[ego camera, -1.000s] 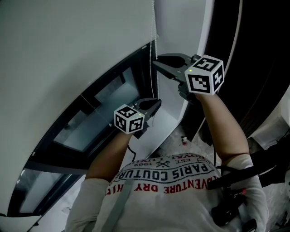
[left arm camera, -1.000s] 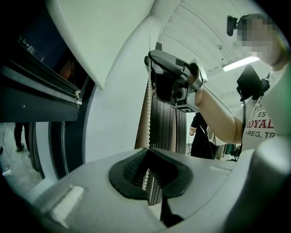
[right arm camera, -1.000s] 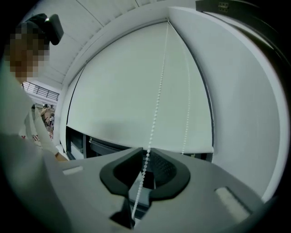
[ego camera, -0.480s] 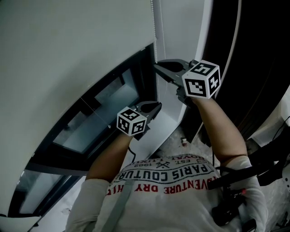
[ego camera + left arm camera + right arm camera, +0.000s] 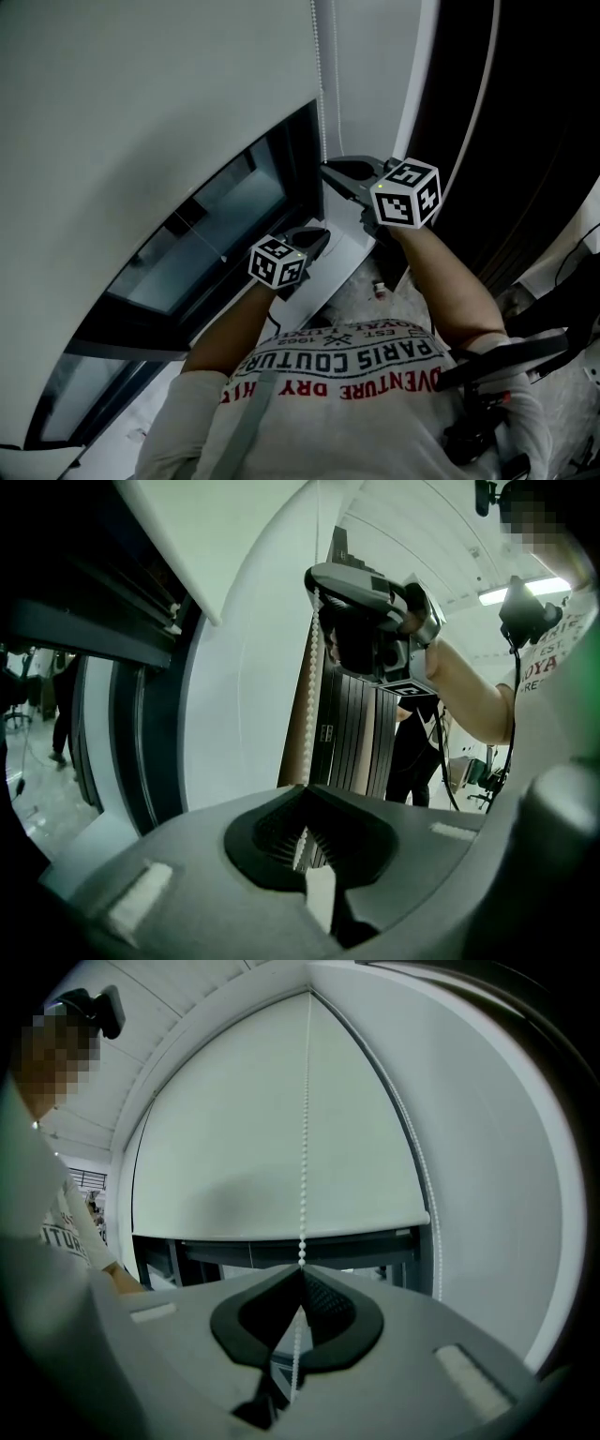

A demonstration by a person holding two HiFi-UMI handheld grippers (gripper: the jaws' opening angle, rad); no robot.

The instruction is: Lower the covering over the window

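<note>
Both grippers are clamping the white beaded pull chain (image 5: pixel 303 1147). The right gripper (image 5: pixel 300 1267) is pinching it with its jaws closed at the tips, the beads running on through the hollow behind them. The left gripper (image 5: pixel 305 791) is gripping it the same way, lower down on what is looking to me like the same strand. From the head view I am seeing the right gripper (image 5: pixel 328 169) sitting just right of centre and the left gripper (image 5: pixel 317 234) below it and slightly left, both close against the chain (image 5: pixel 323 84) as it is dropping from the top edge. A second strand (image 5: pixel 427 1194) is hanging free toward the right of the right gripper view. The white fabric roller blind (image 5: pixel 234 1147) is filling the upper and middle part of that view, its bottom edge lying across the dark-framed window (image 5: pixel 216 234). A band of glass is showing below that edge, and the same bare glass is showing at centre left in the head view. I am judging the task as partly done: the blind is covering much of the window, and more pulling on the chain is needed to bring it down over the exposed strip.
</note>
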